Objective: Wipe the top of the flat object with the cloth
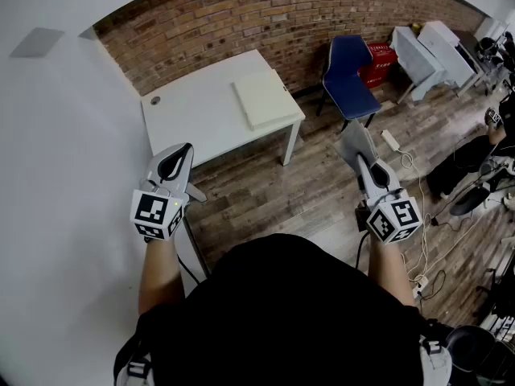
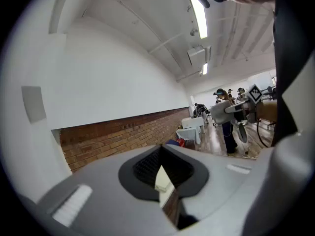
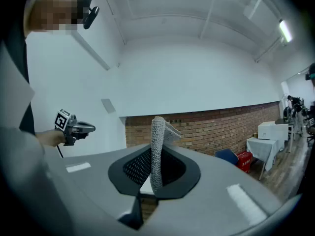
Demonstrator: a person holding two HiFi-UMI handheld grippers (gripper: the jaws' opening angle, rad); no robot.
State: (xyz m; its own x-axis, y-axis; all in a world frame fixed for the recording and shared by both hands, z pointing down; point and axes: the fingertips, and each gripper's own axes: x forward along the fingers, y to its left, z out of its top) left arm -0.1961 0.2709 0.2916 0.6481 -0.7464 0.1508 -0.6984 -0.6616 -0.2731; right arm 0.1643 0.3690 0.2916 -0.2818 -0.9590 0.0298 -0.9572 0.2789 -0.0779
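Note:
A flat cream board (image 1: 261, 96) lies on the right end of a white table (image 1: 189, 115) against the brick wall, well ahead of both grippers. My right gripper (image 1: 355, 141) is held up in the air, shut on a grey knitted cloth (image 3: 157, 146) that sticks up from between its jaws. The cloth (image 1: 352, 135) also shows at that gripper's tip in the head view. At my left, the left gripper (image 1: 179, 159) is raised near the table's front corner. Its jaws stand together with nothing in them (image 2: 165, 178).
A blue chair (image 1: 350, 75) and a red crate (image 1: 378, 61) stand right of the table. White furniture (image 1: 434, 51) lines the far right. Cables and a power strip (image 1: 392, 141) lie on the wooden floor. A seated person's legs (image 1: 467, 163) are at the right edge.

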